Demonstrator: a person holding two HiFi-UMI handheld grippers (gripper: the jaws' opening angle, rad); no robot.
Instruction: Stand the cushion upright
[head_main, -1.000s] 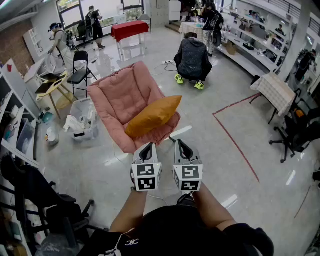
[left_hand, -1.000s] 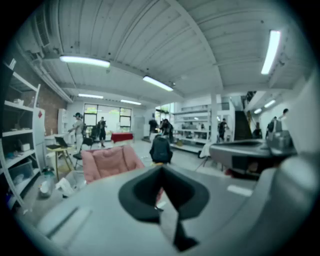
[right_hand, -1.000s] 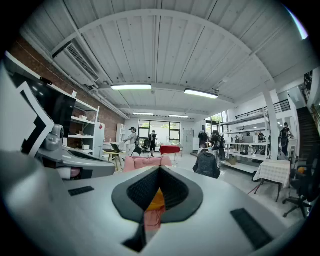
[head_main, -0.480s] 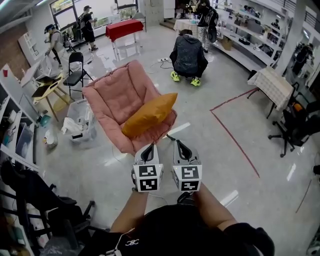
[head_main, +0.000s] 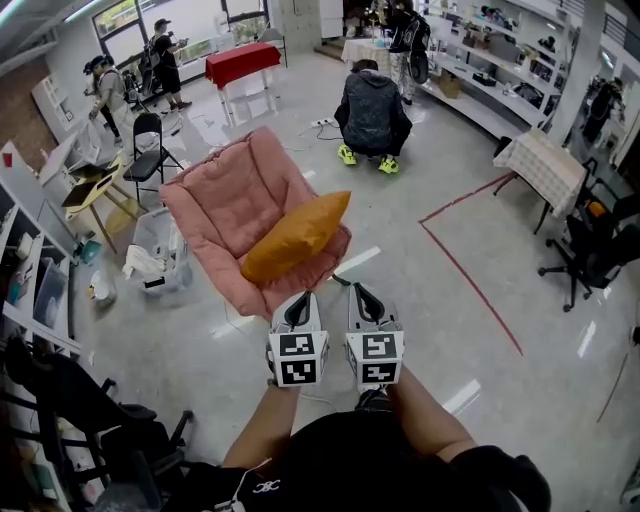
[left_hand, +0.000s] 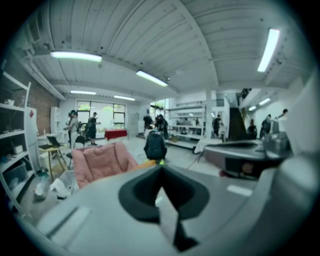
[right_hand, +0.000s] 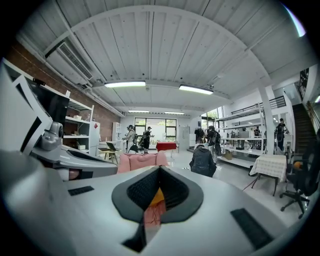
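An orange cushion (head_main: 297, 237) lies slanted across the seat of a pink padded chair (head_main: 228, 200), its far end resting on the chair's right edge. My left gripper (head_main: 299, 297) and right gripper (head_main: 358, 290) hover side by side just short of the chair's front edge, both shut and empty, touching nothing. In the left gripper view, the chair (left_hand: 102, 162) and a sliver of the cushion (left_hand: 147, 162) show above the closed left gripper (left_hand: 161, 170). In the right gripper view, the cushion (right_hand: 157, 197) shows below the closed right gripper (right_hand: 160, 170), with the chair (right_hand: 142, 161) behind.
A person in a dark jacket (head_main: 372, 112) crouches on the floor beyond the chair. A white bin (head_main: 160, 240) and a black folding chair (head_main: 150, 140) stand to its left. Red tape lines (head_main: 470, 270), a cloth-covered table (head_main: 545, 170) and an office chair (head_main: 590, 260) are at right.
Both grippers have edged forward toward the chair, still shut. The cushion lies as before.
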